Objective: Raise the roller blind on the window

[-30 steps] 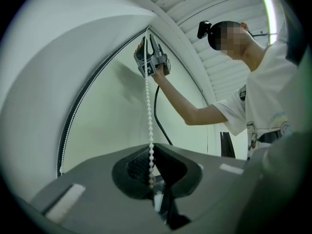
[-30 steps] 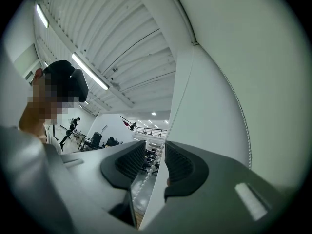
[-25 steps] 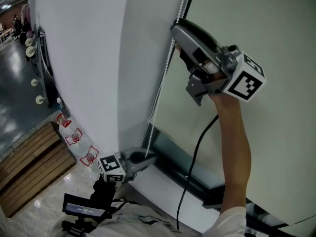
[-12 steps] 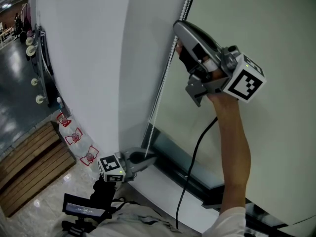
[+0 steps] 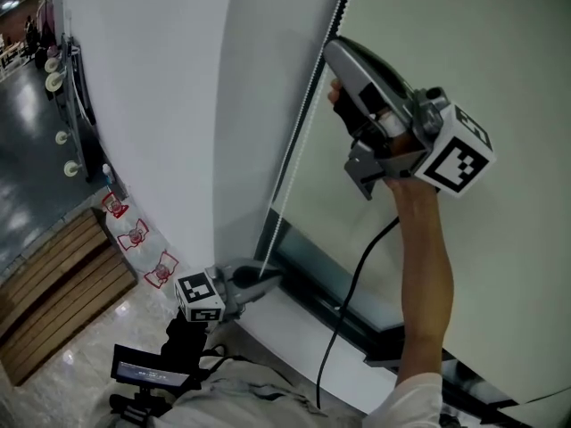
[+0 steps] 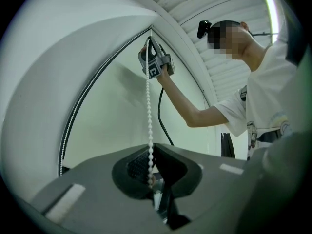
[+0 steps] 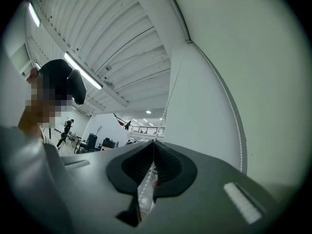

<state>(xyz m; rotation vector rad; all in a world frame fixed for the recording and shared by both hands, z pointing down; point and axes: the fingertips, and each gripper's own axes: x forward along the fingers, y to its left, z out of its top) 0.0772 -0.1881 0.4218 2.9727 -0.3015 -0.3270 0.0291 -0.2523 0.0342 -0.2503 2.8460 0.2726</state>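
At the far left of the head view, the dark glossy floor (image 5: 27, 185) and a block of wooden slats (image 5: 53, 279) lie open, well apart from both tools. Next comes a broad white wall (image 5: 152, 96), whose right edge curves down toward the lower centre of the frame. Low down there, the left gripper (image 5: 266, 281) points at the corner where the wall meets the window. In the left gripper view its jaws are pressed together on the bead chain (image 5: 299, 136), which rises from them in a straight line. The chain runs just beside the wall's edge up to the top centre of the frame, in only a thin strip between wall and blind. High on that line, in the upper centre-right, the right gripper (image 5: 339, 56) sits against the chain. Its jaws have just been closing, and the right gripper view shows them together with the beads pinched between the pads. A black cable (image 5: 352, 292) hangs from it, down beside the raised forearm (image 5: 419, 257) toward the bottom edge. The roller blind (image 5: 482, 52) fills the right half as a pale flat sheet. It reaches down to a dark bar (image 5: 312, 288) along its lower edge, with a white sill (image 5: 285, 341) below. Right of the arm, the sheet stretches plain to the frame's edge.
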